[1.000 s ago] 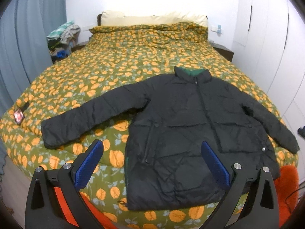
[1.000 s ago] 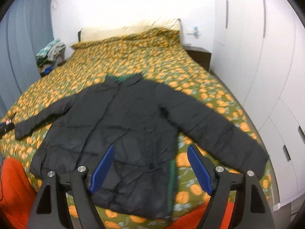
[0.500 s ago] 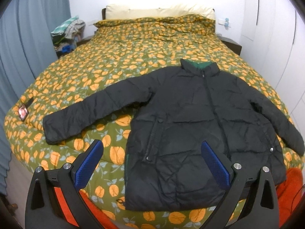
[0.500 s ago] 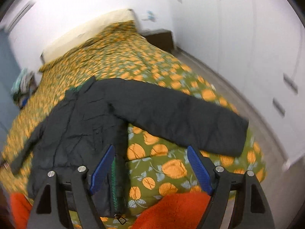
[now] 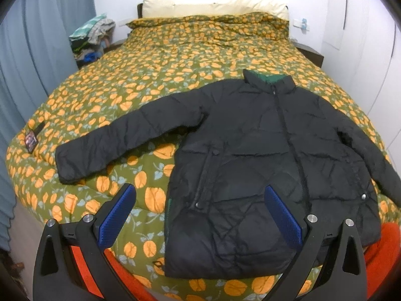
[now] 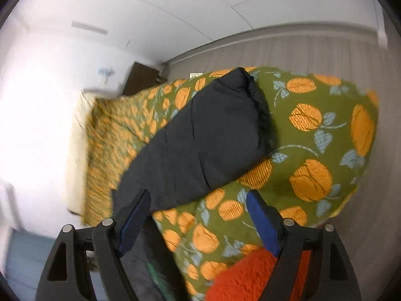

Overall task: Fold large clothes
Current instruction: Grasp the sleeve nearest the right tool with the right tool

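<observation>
A black puffer jacket [image 5: 263, 155] lies flat and face up on the bed, zipped, with both sleeves spread out. Its left sleeve [image 5: 120, 140] reaches toward the bed's left edge. My left gripper [image 5: 200, 200] is open and empty, held above the jacket's hem near the foot of the bed. In the right wrist view the jacket's right sleeve [image 6: 200, 140] lies along the bed's right edge, cuff at the top. My right gripper [image 6: 199, 200] is open and empty, just short of that sleeve, with the view tilted sideways.
The bed has a green quilt with orange flowers [image 5: 175, 57] and pale pillows [image 5: 213, 7]. An orange rug or cloth [image 6: 250, 276] lies at the foot. A pile of clothes [image 5: 90, 37] sits at the back left, a small device [image 5: 31, 139] on the left edge. White wardrobe doors [image 6: 150, 12] stand to the right.
My right gripper has swung right and rolled sideways, closing in on the right sleeve's cuff. My left gripper has shifted slightly, the jacket now sits more to the right in its view.
</observation>
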A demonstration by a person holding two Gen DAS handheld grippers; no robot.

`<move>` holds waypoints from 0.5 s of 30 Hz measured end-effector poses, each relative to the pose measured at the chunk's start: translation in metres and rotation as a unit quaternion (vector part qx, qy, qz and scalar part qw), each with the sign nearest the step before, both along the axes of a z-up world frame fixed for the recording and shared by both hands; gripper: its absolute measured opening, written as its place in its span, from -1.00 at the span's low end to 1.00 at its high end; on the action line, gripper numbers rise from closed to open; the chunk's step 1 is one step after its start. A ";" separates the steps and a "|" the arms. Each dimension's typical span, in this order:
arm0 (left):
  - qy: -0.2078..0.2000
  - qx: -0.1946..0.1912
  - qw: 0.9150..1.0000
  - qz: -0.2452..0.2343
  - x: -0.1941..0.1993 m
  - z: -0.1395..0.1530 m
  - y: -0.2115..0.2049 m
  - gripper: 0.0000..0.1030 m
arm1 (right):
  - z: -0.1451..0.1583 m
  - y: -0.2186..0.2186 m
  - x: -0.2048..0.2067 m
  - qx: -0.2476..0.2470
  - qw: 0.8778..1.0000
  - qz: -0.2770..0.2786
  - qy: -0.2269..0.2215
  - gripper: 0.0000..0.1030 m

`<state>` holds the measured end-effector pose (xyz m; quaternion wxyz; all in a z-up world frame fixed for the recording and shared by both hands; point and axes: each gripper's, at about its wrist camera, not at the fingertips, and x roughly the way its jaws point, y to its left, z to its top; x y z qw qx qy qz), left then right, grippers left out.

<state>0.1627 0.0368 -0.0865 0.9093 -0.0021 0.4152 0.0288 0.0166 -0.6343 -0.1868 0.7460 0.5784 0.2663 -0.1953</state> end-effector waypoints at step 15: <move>0.021 0.015 1.000 0.001 0.002 -0.014 -0.004 0.98 | -0.048 -0.038 0.040 0.002 0.998 -0.045 0.039 -0.25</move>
